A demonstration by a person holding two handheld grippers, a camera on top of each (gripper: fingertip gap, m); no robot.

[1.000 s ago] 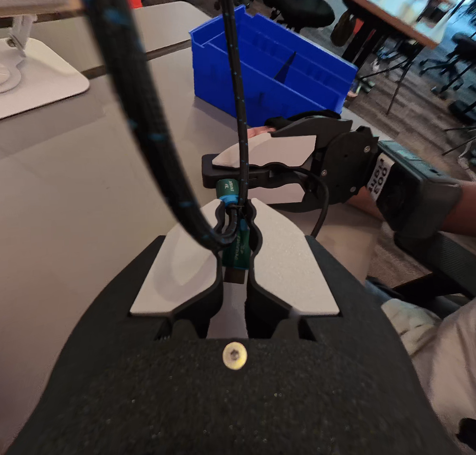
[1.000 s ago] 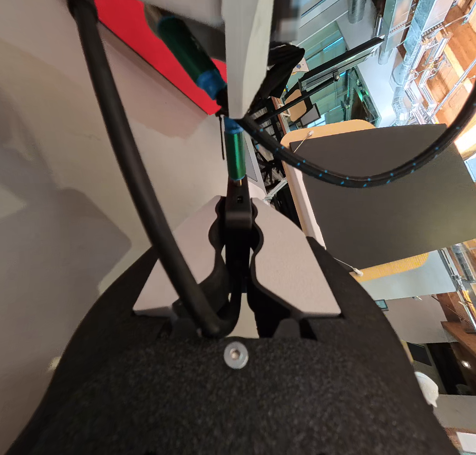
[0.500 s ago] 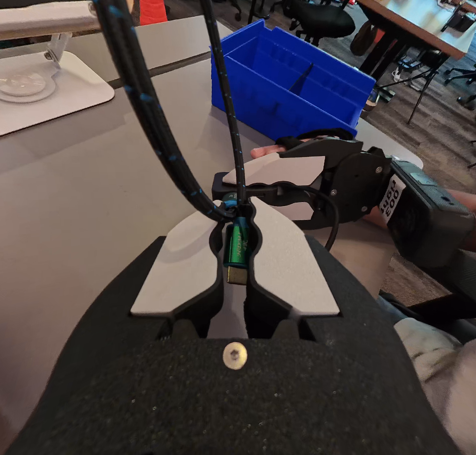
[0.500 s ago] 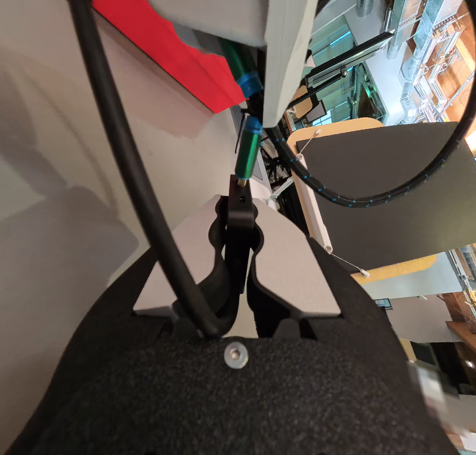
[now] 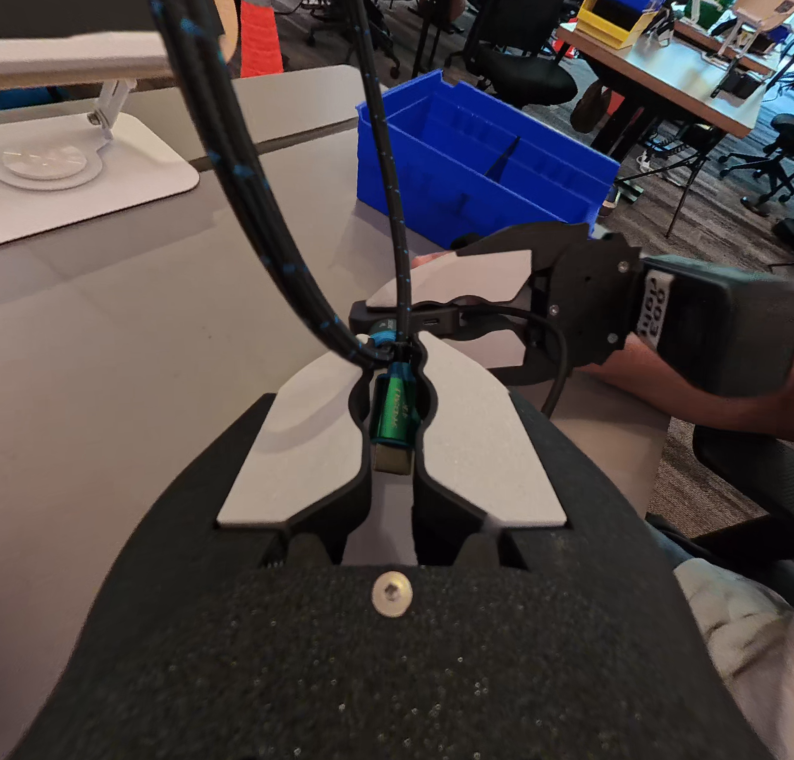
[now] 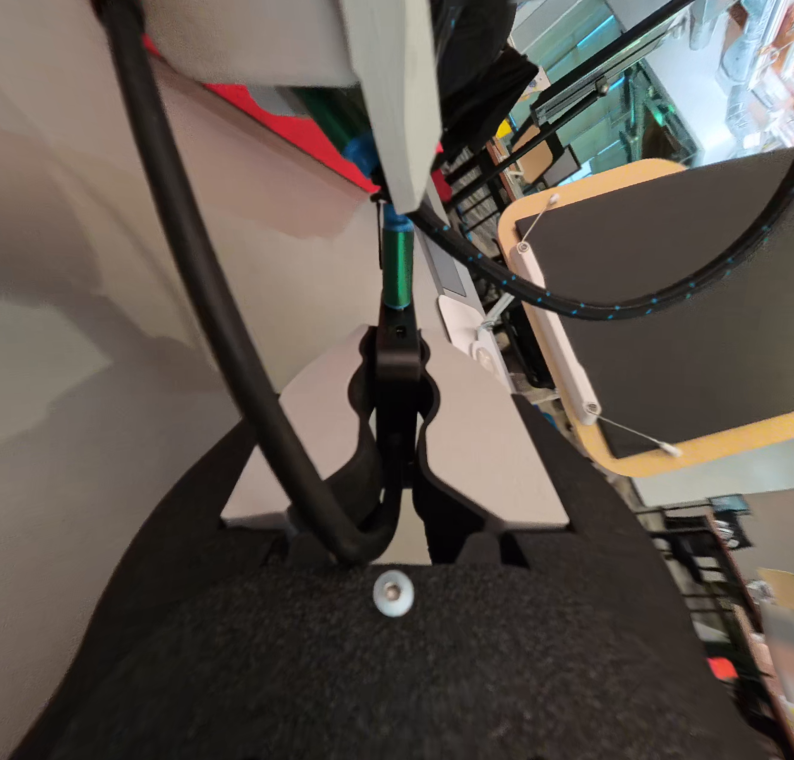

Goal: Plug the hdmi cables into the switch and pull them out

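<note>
My left gripper (image 5: pixel 395 352) is shut on a green HDMI plug (image 5: pixel 393 417), whose metal tip points back at the camera. Its braided black cable (image 5: pixel 240 172) loops up out of view. Just beyond it, my right gripper (image 5: pixel 412 322) is shut on the small black switch (image 5: pixel 438 321) and holds it above the table. A second green plug (image 6: pixel 397 266) sits in the switch's (image 6: pixel 397 352) far end between the right gripper's (image 6: pixel 395 335) fingers. The left gripper's white finger (image 6: pixel 386 94) hangs right above that plug. The switch's smooth black lead (image 6: pixel 172 223) curls back past the fingers.
A blue bin (image 5: pixel 472 167) stands on the grey table (image 5: pixel 129 352) behind the right gripper. A white stand base (image 5: pixel 86 172) is at the back left. An orange cone (image 5: pixel 258 17), chairs and another desk lie beyond the table's edge. A person's forearm (image 5: pixel 666 391) is at right.
The left gripper, still holding its plug, has drawn closer to the switch and its view has tilted up. The right gripper keeps the switch with the second plug in it.
</note>
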